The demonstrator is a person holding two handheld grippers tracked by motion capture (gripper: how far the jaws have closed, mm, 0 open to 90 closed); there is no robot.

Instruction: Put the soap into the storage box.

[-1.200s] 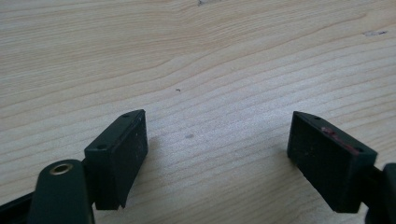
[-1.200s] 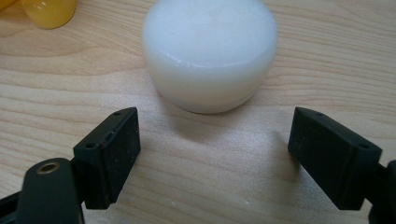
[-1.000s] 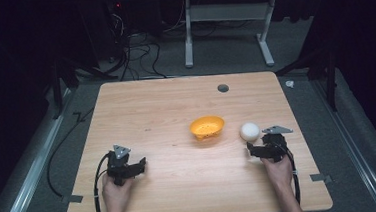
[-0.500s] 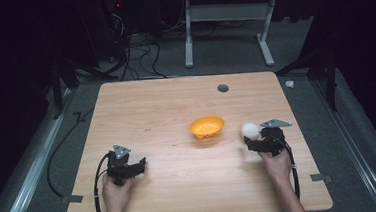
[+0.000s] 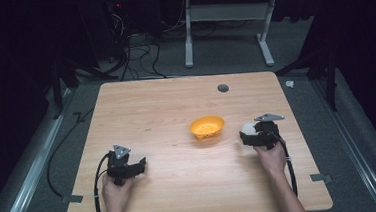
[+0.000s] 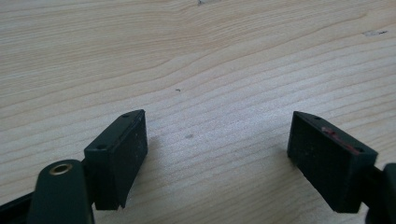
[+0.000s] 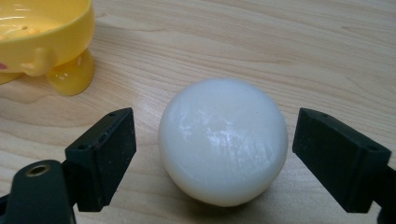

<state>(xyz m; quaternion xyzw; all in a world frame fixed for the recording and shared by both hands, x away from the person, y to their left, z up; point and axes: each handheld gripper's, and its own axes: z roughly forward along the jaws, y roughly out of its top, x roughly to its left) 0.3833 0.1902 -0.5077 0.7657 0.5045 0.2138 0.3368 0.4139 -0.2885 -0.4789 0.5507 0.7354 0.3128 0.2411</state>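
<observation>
The right gripper (image 7: 212, 154) has its jaws spread around the white ball (image 7: 223, 140), not touching, probably lining up a grab. The yellow bowl (image 7: 42, 32) sits upper left. At lower left, the left gripper (image 5: 125, 166) rests, jaws apart.

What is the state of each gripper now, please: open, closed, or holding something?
Left gripper: open, nothing between its jaws.
Right gripper: open around the white ball, not yet touching it.

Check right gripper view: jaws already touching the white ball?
No, the right gripper is open, with gaps between both jaws and the white ball.
</observation>
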